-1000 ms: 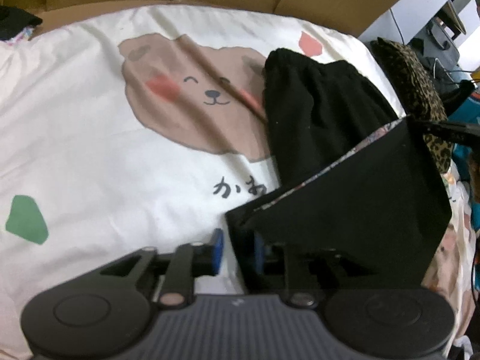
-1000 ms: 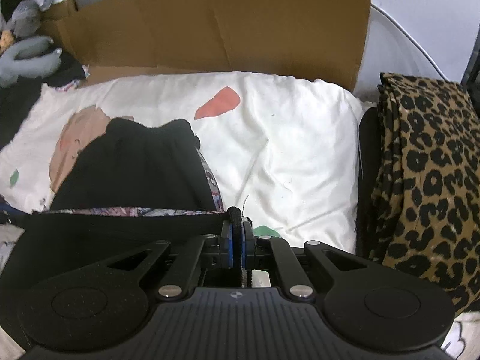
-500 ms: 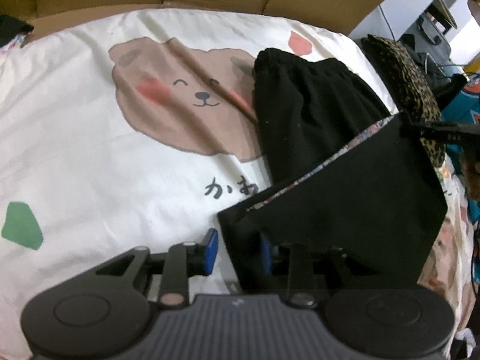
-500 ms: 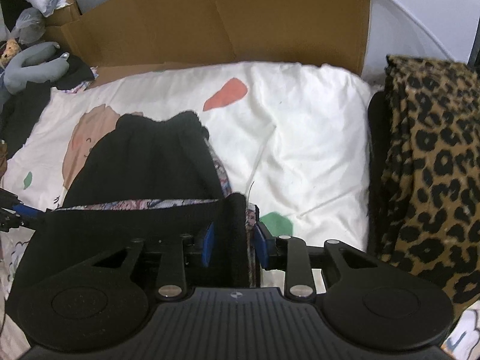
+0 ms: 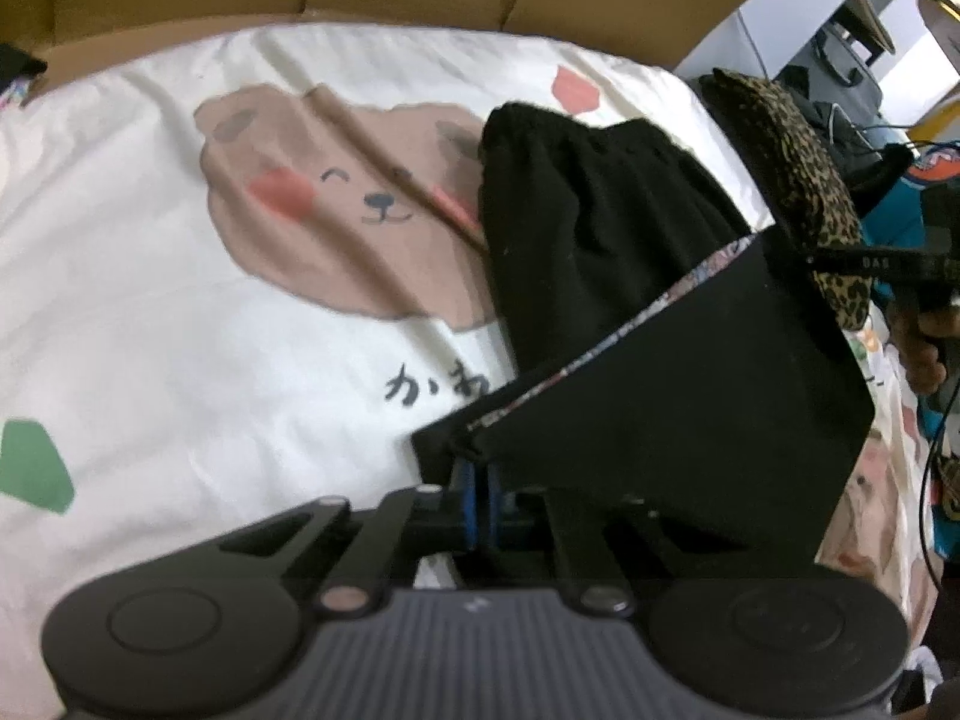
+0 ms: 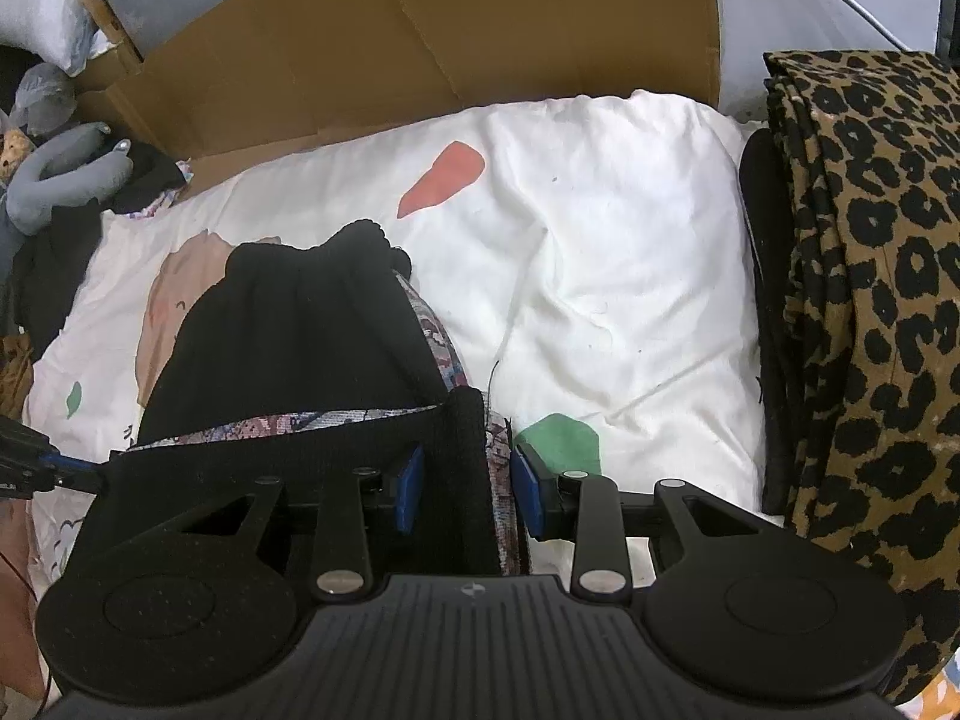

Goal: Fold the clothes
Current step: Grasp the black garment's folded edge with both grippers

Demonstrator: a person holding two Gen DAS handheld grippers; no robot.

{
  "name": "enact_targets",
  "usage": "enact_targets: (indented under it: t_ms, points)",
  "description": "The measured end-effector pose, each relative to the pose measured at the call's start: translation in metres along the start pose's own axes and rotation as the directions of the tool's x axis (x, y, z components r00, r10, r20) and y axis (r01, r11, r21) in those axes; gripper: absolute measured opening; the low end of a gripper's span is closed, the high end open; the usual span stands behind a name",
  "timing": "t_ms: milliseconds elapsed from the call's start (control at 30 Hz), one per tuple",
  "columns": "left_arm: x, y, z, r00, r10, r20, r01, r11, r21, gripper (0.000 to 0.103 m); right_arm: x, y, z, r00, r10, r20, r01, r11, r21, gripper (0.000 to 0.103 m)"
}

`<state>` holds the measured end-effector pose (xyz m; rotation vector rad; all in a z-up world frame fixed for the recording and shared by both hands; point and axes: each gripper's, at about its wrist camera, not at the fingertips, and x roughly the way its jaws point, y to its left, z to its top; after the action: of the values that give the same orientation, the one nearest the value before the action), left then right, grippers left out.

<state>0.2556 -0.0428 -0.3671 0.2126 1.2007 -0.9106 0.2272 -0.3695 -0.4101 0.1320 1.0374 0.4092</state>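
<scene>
A black garment with a patterned hem (image 5: 600, 252) lies on a white bear-print bedsheet (image 5: 180, 312), its near part lifted into a taut flap (image 5: 678, 396). My left gripper (image 5: 478, 483) is shut on the flap's near left corner. My right gripper (image 6: 468, 489) is open, its blue pads (image 6: 410, 480) on either side of the flap's right corner (image 6: 465, 450); whether they touch the cloth I cannot tell. The garment's gathered waistband (image 6: 312, 264) rests further up the sheet. The right gripper also shows in the left wrist view (image 5: 870, 264) at the flap's far corner.
Cardboard panels (image 6: 420, 42) stand behind the bed. Folded leopard-print cloth (image 6: 870, 276) lies along the right side. A grey plush toy (image 6: 54, 180) and dark clothes sit at the far left. Cables and clutter (image 5: 864, 138) are off the bed's right edge.
My left gripper, open at the flap's corner before, has shut on it. My right gripper, shut on the other corner a second ago, has opened wide.
</scene>
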Motion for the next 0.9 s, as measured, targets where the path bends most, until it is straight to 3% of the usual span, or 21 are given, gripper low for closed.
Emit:
enact_targets:
  t_ms: [167, 500, 600, 633, 667, 700, 900]
  points:
    - [-0.002, 0.005, 0.004, 0.999, 0.034, 0.025, -0.034, 0.999, -0.010, 0.003, -0.003, -0.001, 0.001, 1.000, 0.014, 0.002, -0.014, 1.000, 0.013, 0.024]
    - [0.013, 0.003, 0.000, 0.997, 0.075, -0.009, -0.075, 0.997, 0.004, 0.004, -0.002, -0.001, 0.003, 1.000, 0.028, -0.008, -0.028, 0.999, 0.023, 0.031]
    - [0.009, 0.004, 0.001, 0.998, 0.062, -0.015, -0.062, 0.998, -0.017, 0.010, 0.002, -0.003, 0.003, 0.999, 0.036, -0.016, -0.036, 0.999, 0.030, 0.032]
    - [0.007, 0.005, 0.001, 0.998, 0.057, -0.012, -0.057, 0.998, -0.024, 0.017, 0.002, -0.004, 0.003, 0.999, 0.038, -0.017, -0.038, 0.999, 0.032, 0.033]
    - [0.005, 0.006, 0.001, 0.999, 0.052, -0.009, -0.052, 0.998, -0.030, 0.030, 0.003, -0.004, 0.003, 0.999, 0.040, -0.019, -0.039, 0.999, 0.035, 0.033]
    - [0.004, 0.007, 0.001, 0.999, 0.050, -0.007, -0.050, 0.998, -0.034, 0.035, 0.003, -0.005, 0.003, 0.999, 0.042, -0.019, -0.041, 0.998, 0.039, 0.034]
    - [0.012, 0.009, -0.002, 0.999, 0.025, -0.028, -0.026, 0.999, -0.042, 0.037, 0.003, -0.008, 0.004, 0.998, 0.051, -0.023, -0.050, 0.998, 0.046, 0.035]
